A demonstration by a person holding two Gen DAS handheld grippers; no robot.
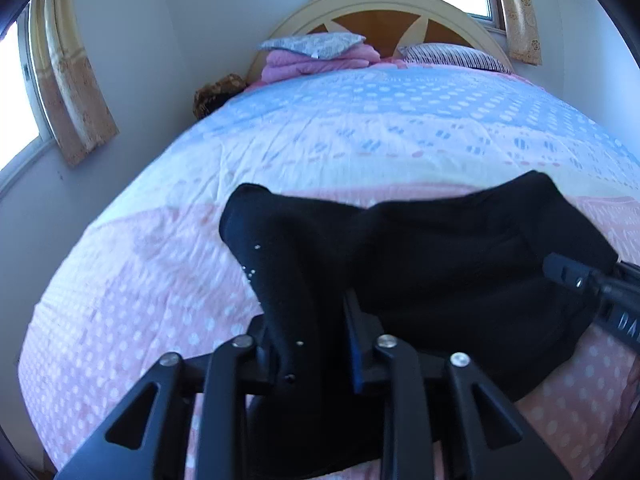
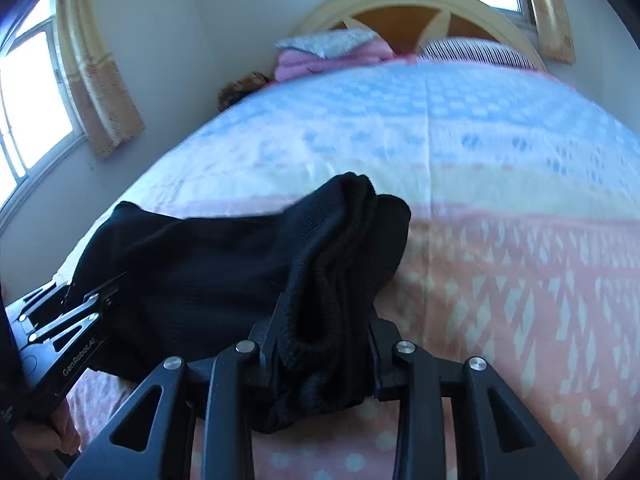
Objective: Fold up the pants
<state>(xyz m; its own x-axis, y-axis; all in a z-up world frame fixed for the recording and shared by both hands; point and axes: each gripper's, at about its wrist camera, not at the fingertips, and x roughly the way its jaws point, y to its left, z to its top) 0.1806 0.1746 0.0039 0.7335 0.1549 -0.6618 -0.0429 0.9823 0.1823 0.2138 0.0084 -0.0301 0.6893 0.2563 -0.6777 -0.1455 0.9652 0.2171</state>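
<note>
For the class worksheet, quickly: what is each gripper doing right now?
Left gripper: shut on the black pants.
Right gripper: shut on the black pants too.

Gripper [image 1: 316, 320] fingertips buried under black pants [image 1: 440, 248]; bedspread [image 2: 500, 128] motion-blurred.

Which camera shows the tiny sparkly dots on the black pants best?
The left wrist view. The sparkly dots show as small bright specks on the black pants, just above where the left gripper pinches the cloth. The right wrist view shows the pants only as plain dark fabric; no dots are visible there.
</note>
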